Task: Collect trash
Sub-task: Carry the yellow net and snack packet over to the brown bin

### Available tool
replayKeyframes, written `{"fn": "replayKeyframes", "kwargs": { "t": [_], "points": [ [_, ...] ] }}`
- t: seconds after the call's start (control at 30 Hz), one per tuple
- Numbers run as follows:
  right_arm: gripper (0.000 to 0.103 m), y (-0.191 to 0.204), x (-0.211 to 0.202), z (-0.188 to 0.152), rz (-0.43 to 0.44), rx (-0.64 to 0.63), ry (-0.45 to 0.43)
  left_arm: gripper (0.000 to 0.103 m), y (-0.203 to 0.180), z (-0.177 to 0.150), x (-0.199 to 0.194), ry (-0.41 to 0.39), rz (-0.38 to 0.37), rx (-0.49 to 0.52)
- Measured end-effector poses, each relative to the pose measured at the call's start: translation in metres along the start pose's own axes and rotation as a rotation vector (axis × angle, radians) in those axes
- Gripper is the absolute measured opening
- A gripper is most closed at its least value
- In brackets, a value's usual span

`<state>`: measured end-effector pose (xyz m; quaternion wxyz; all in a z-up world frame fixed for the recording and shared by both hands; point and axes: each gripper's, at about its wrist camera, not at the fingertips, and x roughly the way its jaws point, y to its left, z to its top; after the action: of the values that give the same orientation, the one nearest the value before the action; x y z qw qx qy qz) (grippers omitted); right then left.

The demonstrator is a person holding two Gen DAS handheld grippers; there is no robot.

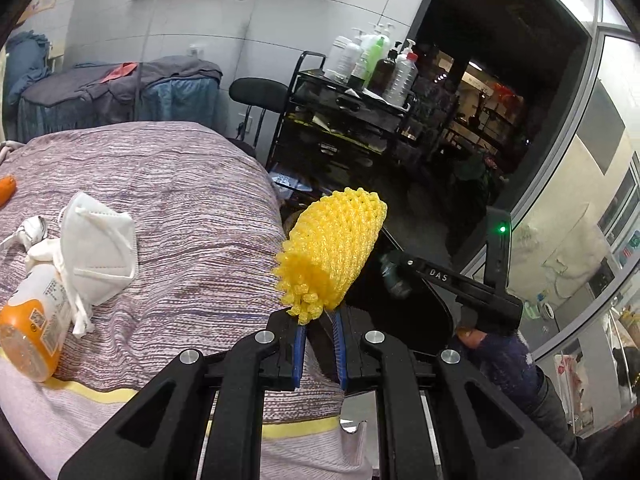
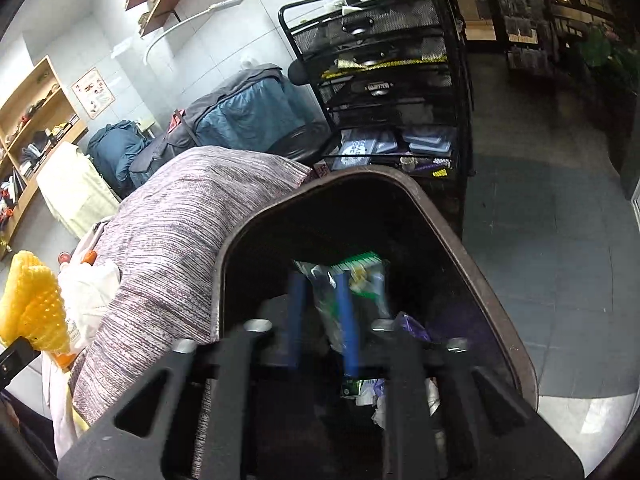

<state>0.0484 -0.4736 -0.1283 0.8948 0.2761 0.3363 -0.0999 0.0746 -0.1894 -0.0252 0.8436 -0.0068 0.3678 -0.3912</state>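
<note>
My left gripper (image 1: 316,316) is shut on the lower end of a yellow foam net (image 1: 332,248), holding it up past the edge of the striped bed cover (image 1: 180,208). A white face mask (image 1: 96,248) and an orange-based bottle (image 1: 32,320) lie on the bed to its left. In the right wrist view my right gripper (image 2: 320,280) hangs over the dark trash bin (image 2: 460,248), its blue pads (image 2: 346,320) apart. A blurred clear wrapper with green print (image 2: 360,280) sits loose between and beyond them. More wrappers (image 2: 380,392) lie inside the bin. The foam net (image 2: 34,304) shows at far left.
A black mesh cart (image 1: 360,120) loaded with bottles stands behind the bin, beside a black stool (image 1: 260,94). Grey tile floor (image 2: 540,240) lies right of the bin. A dark sleeve (image 1: 504,364) carries the right gripper. Wooden shelves (image 2: 36,120) line the far wall.
</note>
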Motion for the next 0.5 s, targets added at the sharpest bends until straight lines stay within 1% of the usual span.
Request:
{"fn": "replayKeyframes", "kwargs": {
  "t": [0.03,0.13,0.23,0.5],
  "points": [
    [0.063,-0.001,-0.001,-0.001,-0.011,0.003,-0.007,0.012,-0.002,0.001,0.002,0.003,-0.002,0.005],
    [0.064,-0.003,-0.003,-0.005,-0.016,0.015,-0.014,0.012,-0.008,0.002,0.006,0.008,-0.008,0.020],
    [0.067,-0.008,-0.007,-0.007,-0.022,0.034,-0.019,0.012,-0.014,0.004,0.013,0.017,-0.014,0.036],
    [0.071,-0.015,-0.026,-0.010,-0.039,0.055,-0.061,0.012,-0.027,0.014,0.038,0.055,-0.042,0.062]
  ]
}}
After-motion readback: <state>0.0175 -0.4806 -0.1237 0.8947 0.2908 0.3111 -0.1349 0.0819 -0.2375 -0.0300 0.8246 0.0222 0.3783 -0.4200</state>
